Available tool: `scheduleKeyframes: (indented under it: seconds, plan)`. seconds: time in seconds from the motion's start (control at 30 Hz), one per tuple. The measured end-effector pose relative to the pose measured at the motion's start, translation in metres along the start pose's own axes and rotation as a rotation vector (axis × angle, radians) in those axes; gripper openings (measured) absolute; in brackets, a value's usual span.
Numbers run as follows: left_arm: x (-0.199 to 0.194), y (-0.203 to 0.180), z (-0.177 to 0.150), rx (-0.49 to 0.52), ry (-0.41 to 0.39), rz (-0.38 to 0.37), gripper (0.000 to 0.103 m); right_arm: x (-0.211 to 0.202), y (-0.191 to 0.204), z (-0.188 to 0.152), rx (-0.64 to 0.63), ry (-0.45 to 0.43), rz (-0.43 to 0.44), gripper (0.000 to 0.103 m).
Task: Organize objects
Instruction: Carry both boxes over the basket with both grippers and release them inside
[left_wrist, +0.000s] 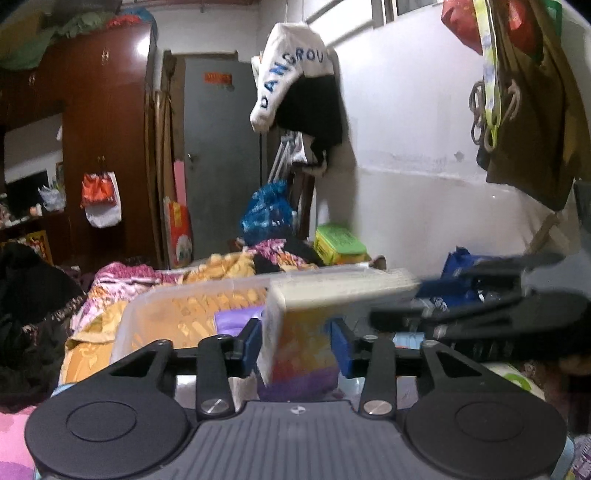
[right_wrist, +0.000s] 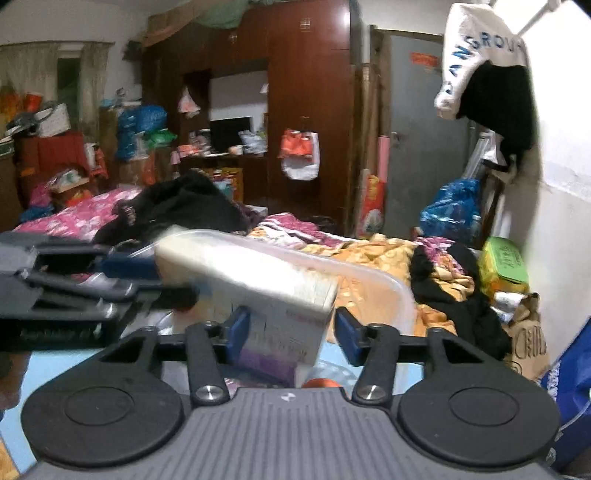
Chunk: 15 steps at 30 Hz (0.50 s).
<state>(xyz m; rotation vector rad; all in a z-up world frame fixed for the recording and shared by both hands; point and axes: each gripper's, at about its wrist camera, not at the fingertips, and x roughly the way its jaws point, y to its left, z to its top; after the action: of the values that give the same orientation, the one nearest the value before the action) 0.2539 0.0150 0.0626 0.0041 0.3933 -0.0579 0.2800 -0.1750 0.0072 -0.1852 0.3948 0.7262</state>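
Left claw (left_wrist: 297, 345) pinching box (left_wrist: 306, 332) | right claw (right_wrist: 291, 332) spread around it | clear bin (left_wrist: 177, 314) behind

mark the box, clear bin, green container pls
box (left_wrist: 306, 343): left wrist view, colourful front face.
clear bin (left_wrist: 177, 306): left wrist view, near wall.
green container (right_wrist: 502, 258): right wrist view, lid.

Bed (right_wrist: 369, 247) carries blankets, seemingly clear bin (right_wrist: 388, 291).

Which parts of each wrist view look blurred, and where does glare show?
Left wrist view: the box in the left gripper smears along its top edge; glare streaks the wardrobe. Right wrist view: the box top is smeared and overexposed; the right gripper stays sharp.
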Motion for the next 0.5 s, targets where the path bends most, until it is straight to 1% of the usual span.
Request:
scheduleKeyframes:
  seconds: [0.03, 0.07, 0.1, 0.13, 0.17, 0.23, 0.3, 0.4, 0.5]
  plan:
    - [-0.006, 0.004, -0.001, -0.010, -0.012, -0.005, 0.060, -0.006, -0.003, 0.001, 0.018, -0.028, -0.022, 0.090]
    - [-0.014, 0.007, -0.003, -0.018, -0.035, -0.012, 0.070, -0.016, -0.007, 0.000, 0.050, -0.073, -0.026, 0.097]
    - [-0.023, 0.009, -0.005, -0.027, -0.064, -0.017, 0.078, -0.026, -0.013, -0.002, 0.089, -0.110, -0.013, 0.103]
    - [-0.033, 0.011, -0.008, -0.035, -0.095, -0.019, 0.083, -0.037, -0.019, -0.008, 0.132, -0.136, 0.019, 0.103]
    - [-0.042, 0.012, -0.011, -0.037, -0.120, -0.019, 0.084, -0.042, -0.021, -0.012, 0.150, -0.135, 0.041, 0.103]
    - [-0.059, 0.013, -0.020, -0.033, -0.143, -0.025, 0.086, -0.054, -0.022, -0.027, 0.161, -0.129, 0.037, 0.103]
    - [-0.070, 0.013, -0.035, -0.029, -0.137, -0.027, 0.086, -0.064, -0.022, -0.048, 0.164, -0.132, 0.022, 0.103]
    - [-0.084, 0.019, -0.067, -0.026, -0.116, -0.018, 0.086, -0.077, -0.021, -0.089, 0.205, -0.119, 0.023, 0.103]
    - [-0.089, 0.033, -0.096, -0.055, -0.089, -0.012, 0.086, -0.088, -0.020, -0.126, 0.236, -0.067, 0.087, 0.103]
